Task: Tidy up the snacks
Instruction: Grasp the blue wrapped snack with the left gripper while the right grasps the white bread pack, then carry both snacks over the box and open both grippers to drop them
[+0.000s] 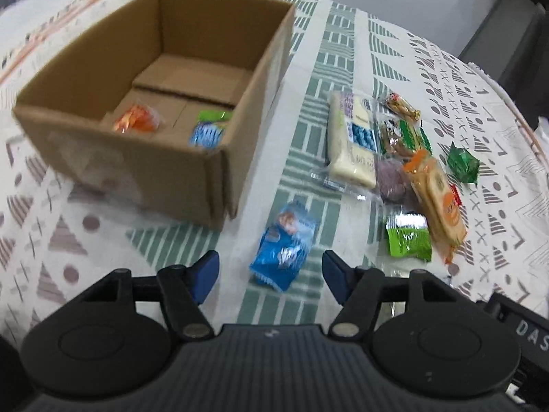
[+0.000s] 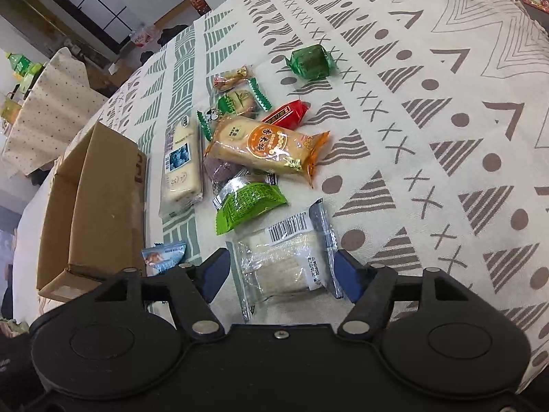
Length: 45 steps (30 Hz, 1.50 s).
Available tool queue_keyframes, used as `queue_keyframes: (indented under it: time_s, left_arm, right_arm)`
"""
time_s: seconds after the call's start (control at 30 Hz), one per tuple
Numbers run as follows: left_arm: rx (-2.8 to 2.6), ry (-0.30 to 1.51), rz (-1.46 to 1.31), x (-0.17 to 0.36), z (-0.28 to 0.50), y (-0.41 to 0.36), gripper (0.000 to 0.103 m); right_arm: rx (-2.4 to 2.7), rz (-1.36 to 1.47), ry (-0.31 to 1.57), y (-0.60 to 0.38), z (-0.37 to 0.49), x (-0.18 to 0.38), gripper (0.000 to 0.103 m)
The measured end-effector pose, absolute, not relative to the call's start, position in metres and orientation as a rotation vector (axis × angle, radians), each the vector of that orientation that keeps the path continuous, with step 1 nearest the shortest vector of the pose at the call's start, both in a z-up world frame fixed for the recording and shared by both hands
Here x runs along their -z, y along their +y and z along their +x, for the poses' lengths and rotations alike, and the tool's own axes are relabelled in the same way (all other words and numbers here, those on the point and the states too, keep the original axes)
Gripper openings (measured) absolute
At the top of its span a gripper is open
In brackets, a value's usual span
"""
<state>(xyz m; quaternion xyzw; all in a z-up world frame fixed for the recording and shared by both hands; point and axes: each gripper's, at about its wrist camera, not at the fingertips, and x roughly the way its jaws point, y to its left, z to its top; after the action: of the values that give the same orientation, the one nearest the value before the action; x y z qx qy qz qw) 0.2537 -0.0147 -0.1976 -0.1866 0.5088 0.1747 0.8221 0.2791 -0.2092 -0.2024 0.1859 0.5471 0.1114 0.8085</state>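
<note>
An open cardboard box (image 1: 137, 161) stands on the patterned tablecloth. Inside it lie an orange packet (image 1: 137, 120) and a blue-and-green packet (image 1: 209, 130). My left gripper (image 1: 271, 271) is open, and a blue snack packet (image 1: 284, 243) lies on the cloth just ahead of its fingers, right of the box. My right gripper (image 2: 279, 271) is open around a clear packet of white cake (image 2: 288, 261) that rests on the table between its blue pads. Beyond it lie a lime-green packet (image 2: 247, 206), an orange rice-cracker pack (image 2: 267, 147), a long white bar (image 2: 182, 161), a red sweet (image 2: 288, 115) and a dark green sweet (image 2: 312, 61).
The snack pile sits right of the box (image 2: 99, 206) with a narrow strip of cloth between them. A dotted fabric-covered chair (image 2: 51, 103) and green bottles (image 2: 24, 65) stand past the table's far left edge. Bare patterned cloth (image 2: 446, 137) spreads to the right.
</note>
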Motion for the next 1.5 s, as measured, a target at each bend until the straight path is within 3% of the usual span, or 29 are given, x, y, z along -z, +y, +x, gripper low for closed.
queue_keyframes:
  time_s: [0.23,0.33,0.4,0.8,0.87,0.93,1.03,1.5]
  left_arm:
    - [-0.358,1.085,-0.338,0.209,0.271,-0.021,0.063]
    - [-0.356,1.097,-0.328,0.214,0.274,-0.023,0.049]
    - [-0.369,1.097,-0.304,0.215,0.274,-0.024,0.032]
    - [-0.364,1.091,-0.392,0.197,0.251,-0.014,0.03]
    - [-0.364,1.094,-0.4,0.194,0.247,-0.013,0.03]
    - [-0.366,1.09,-0.395,0.189,0.244,-0.013,0.03]
    - [-0.363,1.081,-0.395,0.182,0.238,-0.012,0.03]
    - [-0.377,1.006,-0.389,0.138,0.208,-0.005,0.031]
  right_arm:
    - [-0.244,0.363,1.174,-0.205,0.281,0.206,0.072]
    - [-0.257,0.327,1.18,-0.199,0.281,0.207,0.084]
    - [-0.259,0.297,1.177,-0.197,0.28,0.207,0.087]
    - [-0.266,0.11,1.173,-0.175,0.278,0.213,0.088]
    - [-0.267,0.072,1.173,-0.171,0.277,0.215,0.085]
    - [-0.274,0.075,1.201,-0.172,0.278,0.219,0.064]
    - [-0.283,0.079,1.189,-0.174,0.275,0.216,0.056]
    - [-0.372,0.186,1.045,-0.181,0.257,0.176,0.05]
